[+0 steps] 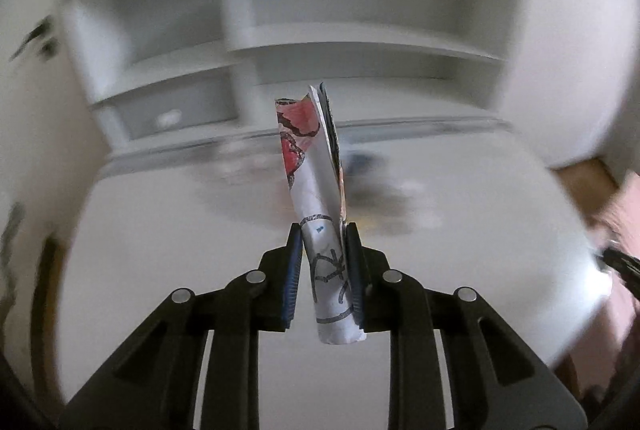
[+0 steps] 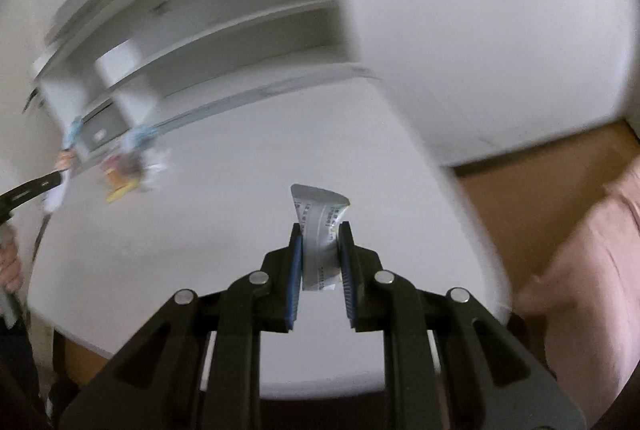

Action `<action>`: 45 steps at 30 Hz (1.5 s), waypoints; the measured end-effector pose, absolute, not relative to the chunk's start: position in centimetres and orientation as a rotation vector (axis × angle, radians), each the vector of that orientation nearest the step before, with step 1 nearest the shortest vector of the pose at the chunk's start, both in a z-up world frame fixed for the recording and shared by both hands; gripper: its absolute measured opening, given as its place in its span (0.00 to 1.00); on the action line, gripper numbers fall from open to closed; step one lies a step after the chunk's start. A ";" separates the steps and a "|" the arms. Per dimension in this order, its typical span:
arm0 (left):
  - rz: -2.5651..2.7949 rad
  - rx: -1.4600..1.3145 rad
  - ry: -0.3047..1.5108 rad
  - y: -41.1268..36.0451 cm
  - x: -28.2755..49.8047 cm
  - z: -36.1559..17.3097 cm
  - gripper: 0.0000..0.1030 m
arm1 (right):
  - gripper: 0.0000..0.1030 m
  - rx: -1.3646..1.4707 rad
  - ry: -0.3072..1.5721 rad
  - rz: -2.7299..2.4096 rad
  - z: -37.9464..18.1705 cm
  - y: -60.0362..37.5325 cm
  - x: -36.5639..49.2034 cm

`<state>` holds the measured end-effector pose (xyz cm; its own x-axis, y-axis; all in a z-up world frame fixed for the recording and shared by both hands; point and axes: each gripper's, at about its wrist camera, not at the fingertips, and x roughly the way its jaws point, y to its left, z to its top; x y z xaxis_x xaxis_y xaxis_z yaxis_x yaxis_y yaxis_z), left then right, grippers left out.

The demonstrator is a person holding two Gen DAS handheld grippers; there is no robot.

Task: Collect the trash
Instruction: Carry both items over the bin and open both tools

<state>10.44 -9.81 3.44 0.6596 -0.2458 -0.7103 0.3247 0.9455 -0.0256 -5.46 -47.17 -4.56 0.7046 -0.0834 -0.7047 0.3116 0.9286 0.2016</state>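
A white table (image 2: 224, 230) bears a blurred heap of small colourful litter (image 2: 128, 174) near its far edge.

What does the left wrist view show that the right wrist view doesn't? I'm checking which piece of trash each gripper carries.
Only the left wrist view shows the rolled printed paper, red and white with dark drawn lines, clamped in the left gripper.

Only the right wrist view shows the small silver wrapper, clamped in the right gripper, and the brown floor beside the table.

Both show the white table, the blurred white shelving behind it, and a blurred pile of remaining litter at the table's far side.
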 end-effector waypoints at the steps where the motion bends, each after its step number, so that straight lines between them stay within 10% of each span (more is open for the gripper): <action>1: -0.390 0.123 0.784 -12.3 9.5 3.6 0.20 | 0.17 0.333 0.758 -0.256 -4.8 -48.3 -6.5; 19: -1.230 0.406 0.937 -47.1 -8.6 -6.8 0.21 | 0.18 0.671 0.882 -0.720 -15.6 -66.6 -21.8; 36: -1.200 0.489 1.076 -53.4 -8.3 -15.4 0.21 | 0.18 0.853 0.952 -0.698 -20.7 -69.5 -21.8; 40: -1.202 0.499 1.092 -54.8 -8.3 -16.4 0.21 | 0.49 0.848 0.933 -0.718 -20.5 -69.7 -21.8; 45: -1.212 0.508 1.112 -56.0 -8.5 -17.4 0.21 | 0.51 0.854 0.903 -0.750 -20.2 -70.1 -22.3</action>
